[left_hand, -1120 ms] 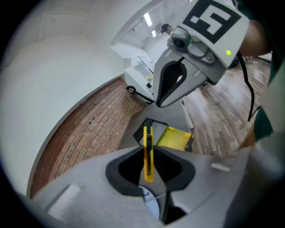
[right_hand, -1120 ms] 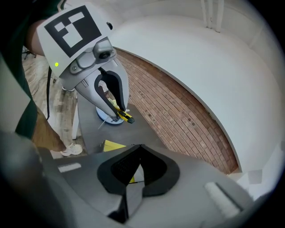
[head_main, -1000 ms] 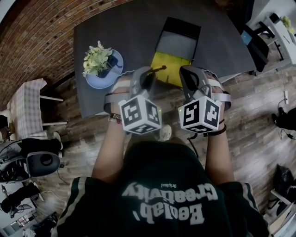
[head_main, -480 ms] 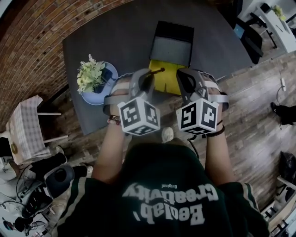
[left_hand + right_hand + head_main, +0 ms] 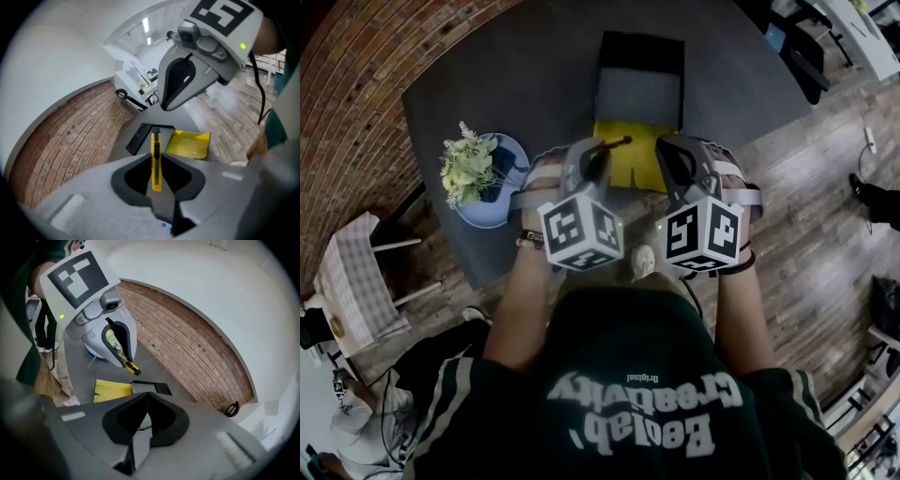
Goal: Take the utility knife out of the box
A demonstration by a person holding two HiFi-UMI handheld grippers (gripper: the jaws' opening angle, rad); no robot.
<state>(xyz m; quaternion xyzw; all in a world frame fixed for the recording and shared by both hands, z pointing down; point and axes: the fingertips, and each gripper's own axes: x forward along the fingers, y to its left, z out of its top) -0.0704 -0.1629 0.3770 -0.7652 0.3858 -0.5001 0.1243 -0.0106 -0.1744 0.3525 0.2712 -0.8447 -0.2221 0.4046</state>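
Observation:
My left gripper (image 5: 600, 153) is shut on a yellow and black utility knife (image 5: 616, 143), held in the air above the box's yellow flap (image 5: 630, 161). The knife (image 5: 156, 157) stands edge-on between the left jaws, which pinch it. The open black box (image 5: 638, 82) with a grey inside lies on the dark table (image 5: 534, 66) just beyond. My right gripper (image 5: 673, 155) hangs beside the left one, to its right, shut, with nothing in it. From the right gripper view, the knife (image 5: 129, 365) sticks out of the left gripper (image 5: 123, 357).
A blue dish with a pale green plant (image 5: 473, 169) sits at the table's left, near its front edge. A brick wall (image 5: 356, 84) runs along the left. Wooden floor (image 5: 806, 216) and chairs lie to the right.
Both grippers have sunk a little, side by side, over the table's near edge. The knife stays pinched in the left jaws. The table and box have slid left in the head view.

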